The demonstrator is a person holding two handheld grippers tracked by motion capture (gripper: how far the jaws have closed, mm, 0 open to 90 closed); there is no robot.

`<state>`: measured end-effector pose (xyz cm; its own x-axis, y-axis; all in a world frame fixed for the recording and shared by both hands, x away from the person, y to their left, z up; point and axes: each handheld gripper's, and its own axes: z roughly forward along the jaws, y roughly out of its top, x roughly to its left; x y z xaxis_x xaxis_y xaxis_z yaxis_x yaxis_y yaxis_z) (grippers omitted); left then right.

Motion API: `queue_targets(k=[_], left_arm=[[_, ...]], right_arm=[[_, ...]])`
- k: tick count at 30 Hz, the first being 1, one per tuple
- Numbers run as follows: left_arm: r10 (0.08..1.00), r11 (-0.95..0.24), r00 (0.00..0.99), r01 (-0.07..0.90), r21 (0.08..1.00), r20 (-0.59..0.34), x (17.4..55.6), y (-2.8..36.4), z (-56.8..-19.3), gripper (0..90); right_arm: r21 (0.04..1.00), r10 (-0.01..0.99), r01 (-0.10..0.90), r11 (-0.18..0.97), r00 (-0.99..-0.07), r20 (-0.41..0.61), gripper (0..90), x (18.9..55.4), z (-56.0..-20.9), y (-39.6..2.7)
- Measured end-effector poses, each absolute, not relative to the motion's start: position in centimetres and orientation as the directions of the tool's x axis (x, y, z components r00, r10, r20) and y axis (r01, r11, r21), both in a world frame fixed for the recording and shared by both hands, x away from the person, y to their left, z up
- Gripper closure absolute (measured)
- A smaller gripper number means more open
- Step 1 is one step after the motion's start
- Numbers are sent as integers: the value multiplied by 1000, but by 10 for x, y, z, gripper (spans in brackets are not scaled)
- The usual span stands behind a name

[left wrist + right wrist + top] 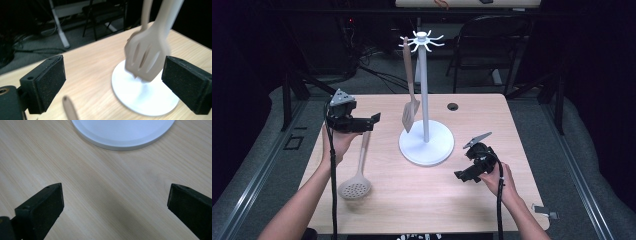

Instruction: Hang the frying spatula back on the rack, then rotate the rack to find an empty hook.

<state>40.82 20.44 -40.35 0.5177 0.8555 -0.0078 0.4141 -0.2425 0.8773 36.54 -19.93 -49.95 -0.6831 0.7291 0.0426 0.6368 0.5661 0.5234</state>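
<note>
Left tongs (pixel 374 120) hung released above skimmer (pixel 355 186) handle, lower left; right tongs (pixel 460 175) released, idle. Pickup pending: lower, clench handle, likely hang on stand (pixel 426 146).

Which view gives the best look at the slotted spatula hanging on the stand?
The left gripper view: the slotted spatula sits close, slots clear, in front of the stand's white base. The high view shows its full length on a hook, but small. The right gripper view catches the base rim.
</note>
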Motion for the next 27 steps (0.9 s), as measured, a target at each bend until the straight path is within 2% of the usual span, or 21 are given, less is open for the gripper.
queue_targets(k=[11,23,25,27], left_arm=[[898,-218,438,516,829,-36,411,223,-443,11],[919,-214,387,646,732,-73,424,232,-487,2],[922,-225,382,666,711,-67,427,231,-494,9],[919,-229,386,693,684,-83,429,230,-503,53]], right_arm=[[523,722,630,574,-691,39,4,366,-501,-197],[519,723,633,575,-690,41,2,365,-501,-198],[515,721,631,580,-692,35,2,365,-502,-198],[510,719,630,585,-694,33,2,365,-502,-197]])
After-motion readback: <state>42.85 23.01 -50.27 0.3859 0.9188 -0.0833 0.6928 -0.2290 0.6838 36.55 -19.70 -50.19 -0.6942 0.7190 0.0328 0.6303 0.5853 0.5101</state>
